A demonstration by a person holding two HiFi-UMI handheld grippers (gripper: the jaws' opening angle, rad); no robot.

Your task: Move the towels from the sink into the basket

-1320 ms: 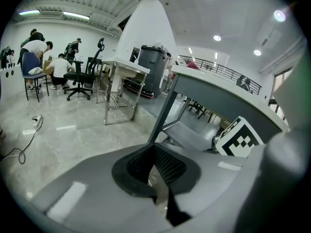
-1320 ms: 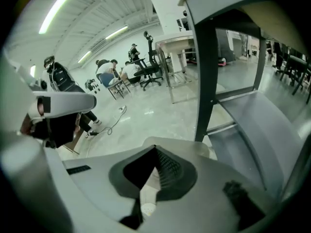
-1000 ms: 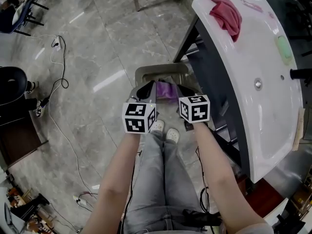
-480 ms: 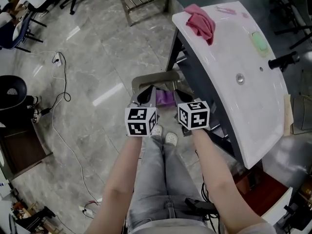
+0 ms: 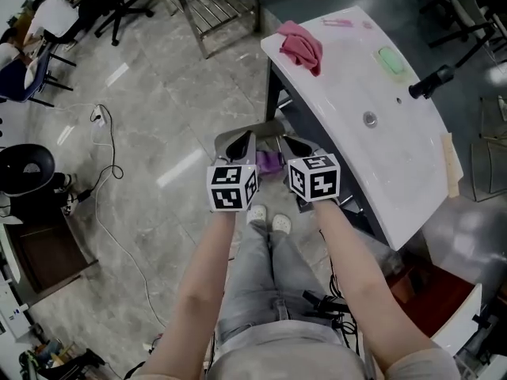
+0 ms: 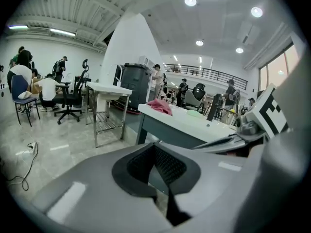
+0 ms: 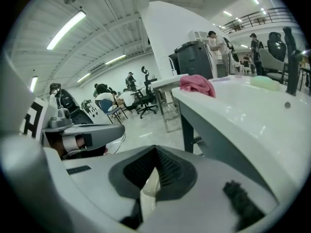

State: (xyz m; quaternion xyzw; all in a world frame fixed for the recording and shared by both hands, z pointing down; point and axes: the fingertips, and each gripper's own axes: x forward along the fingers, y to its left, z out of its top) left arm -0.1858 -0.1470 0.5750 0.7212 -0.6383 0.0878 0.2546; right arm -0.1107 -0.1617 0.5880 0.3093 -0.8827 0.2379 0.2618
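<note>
A pink towel (image 5: 301,44) lies bunched on the far corner of the white sink (image 5: 372,157); it also shows in the left gripper view (image 6: 159,106) and the right gripper view (image 7: 197,84). On the floor beside the sink stand is a grey basket (image 5: 247,127) with a purple towel (image 5: 269,162) inside. My left gripper (image 5: 236,143) and right gripper (image 5: 293,145) hang side by side over the basket. Both are shut and hold nothing, as the left gripper (image 6: 155,149) and the right gripper (image 7: 155,154) show close up.
On the sink are a green soap bar (image 5: 390,60), a drain (image 5: 369,119) and a black faucet (image 5: 432,80). A metal rack (image 5: 218,2) stands beyond the basket. Cables (image 5: 103,133) trail over the marble floor; a black bin (image 5: 24,169) stands left. People sit at the back.
The head view has drawn back and turned, so the sink and pink towel sit further up and left. Both grippers stay shut together over the basket.
</note>
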